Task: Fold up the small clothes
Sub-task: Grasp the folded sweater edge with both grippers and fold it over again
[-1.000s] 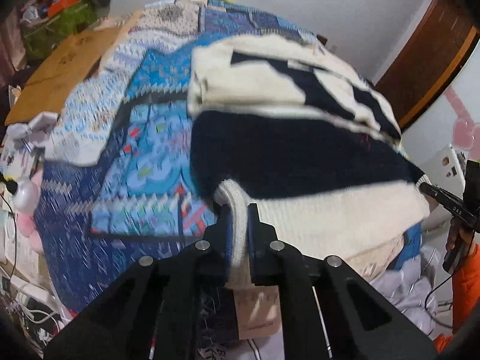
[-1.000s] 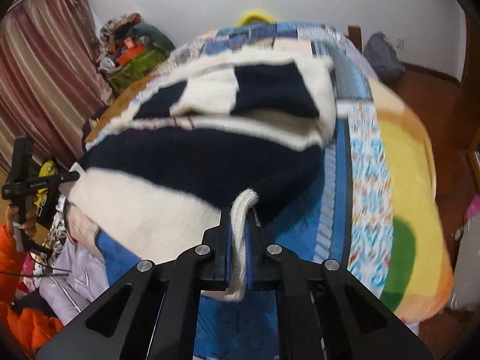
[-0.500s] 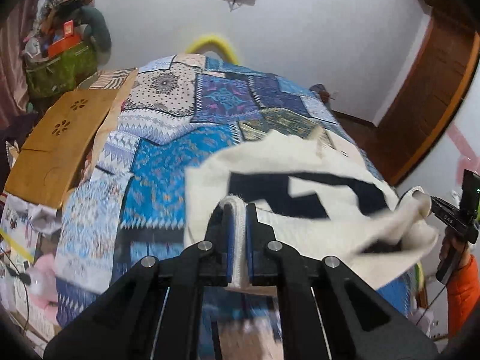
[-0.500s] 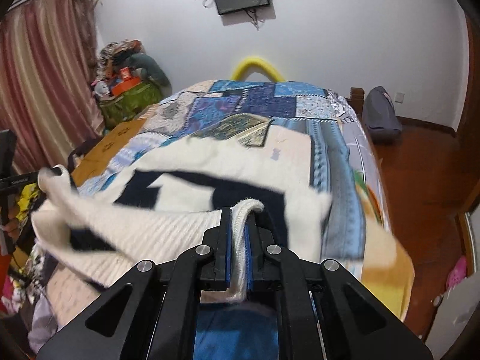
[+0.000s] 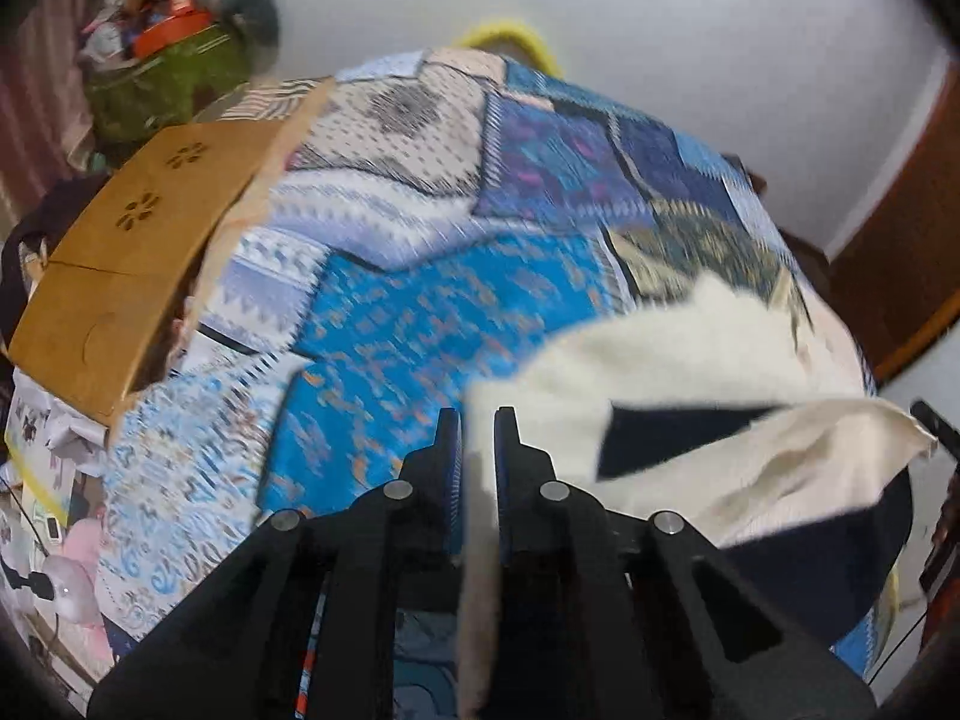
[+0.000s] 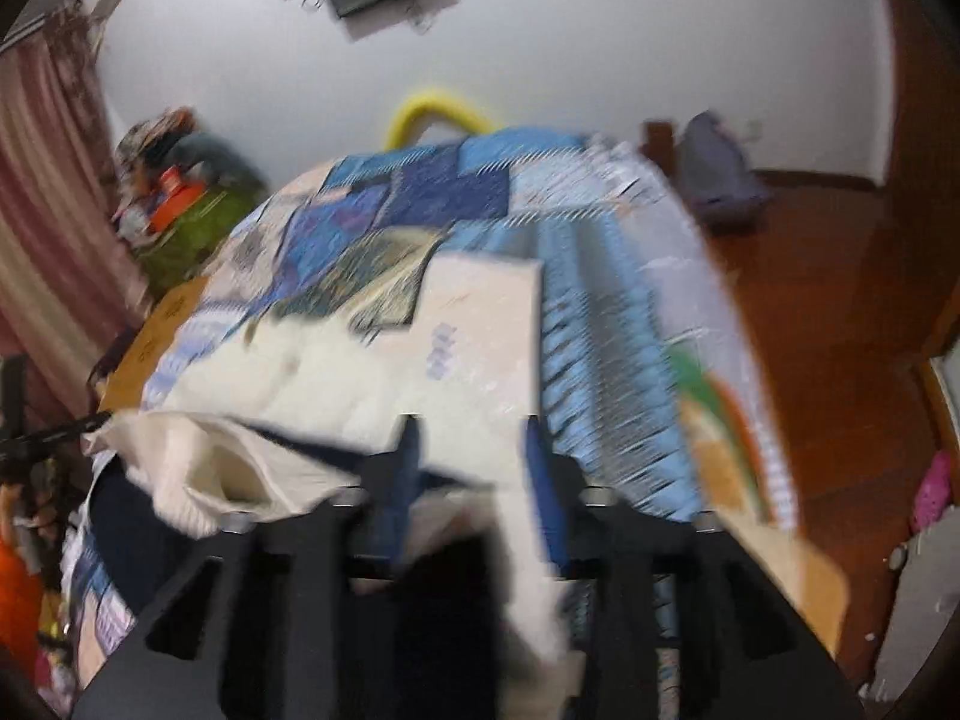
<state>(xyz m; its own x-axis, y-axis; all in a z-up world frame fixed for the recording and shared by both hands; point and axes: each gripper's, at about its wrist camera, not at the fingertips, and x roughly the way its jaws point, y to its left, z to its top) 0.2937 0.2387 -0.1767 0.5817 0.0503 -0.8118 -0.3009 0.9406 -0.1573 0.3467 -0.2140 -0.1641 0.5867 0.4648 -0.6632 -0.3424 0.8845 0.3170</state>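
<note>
Closest in, the left gripper (image 5: 478,468) has its jaws pinched nearly together on a cream ribbed edge of the sweater (image 5: 708,372), which runs down between the fingers and out of view below. The right gripper (image 6: 468,462) is letting go: its jaws are opening, with a strip of the same cream hem hanging loosely between them, no longer visibly pressed by the pads.

The sweater looks like a thick, soft knit, limp rather than stiff. It sags and bunches wherever it is not held, so it will likely drape and drag instead of keeping a crease. It seems fairly light for its bulk and not slippery. The ribbed hem and corners appear to be the firmest places to take hold, since the open knit elsewhere would stretch.

It is cream with broad navy blocks, doubled over on itself, one cream flap raised in a loose pocket towards the right gripper's side. It lies on the near part of the patchwork quilt (image 5: 420,312), blue and patterned, covering the bed. Beyond, a yellow curved headboard (image 6: 435,111) meets a white wall.
</note>
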